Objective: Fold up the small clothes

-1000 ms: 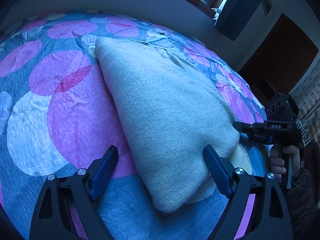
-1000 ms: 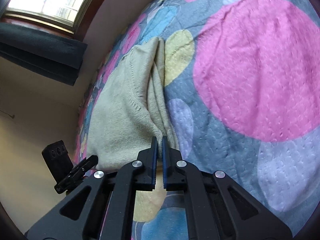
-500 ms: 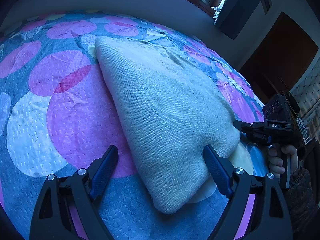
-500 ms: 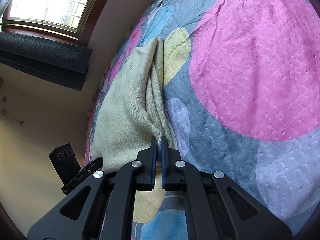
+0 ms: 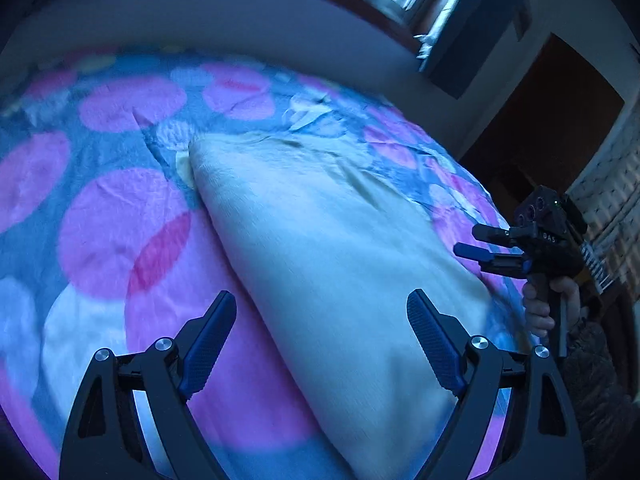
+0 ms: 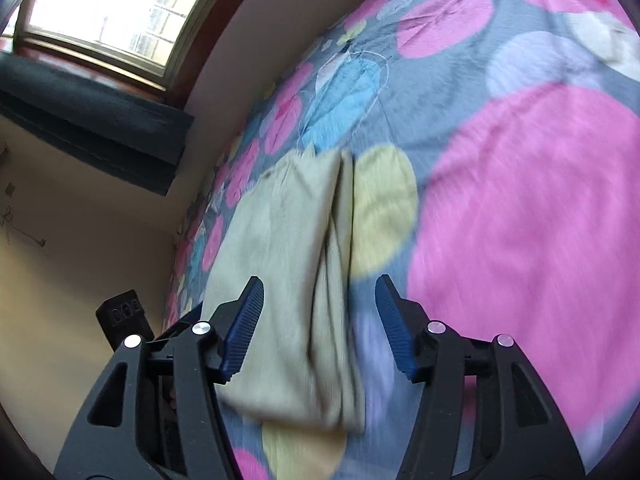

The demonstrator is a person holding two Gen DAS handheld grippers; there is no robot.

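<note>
A cream knit garment (image 5: 320, 240) lies folded into a long flat shape on the spotted bedspread (image 5: 120, 208). My left gripper (image 5: 322, 304) hovers open above its near end, with the fingers clear of the cloth. At the garment's right edge, my right gripper (image 5: 476, 242) is held by a hand (image 5: 540, 304). In the right wrist view the garment (image 6: 288, 240) shows its stacked folded edges. The right gripper (image 6: 320, 284) is just above them with its jaws opening, the cloth below the gap and neither pad pressing on it.
The bedspread (image 6: 520, 220) with pink, blue and yellow circles stretches wide to the right of the garment. A wall with a window (image 6: 120, 4) and a dark curtain (image 6: 92, 128) runs along the bed's far side. A dark doorway (image 5: 560, 120) stands beyond the bed.
The right gripper, shut on the garment's folded edge before, has opened and let go. Both grippers have drawn back and up from the garment, which stays flat on the bed.
</note>
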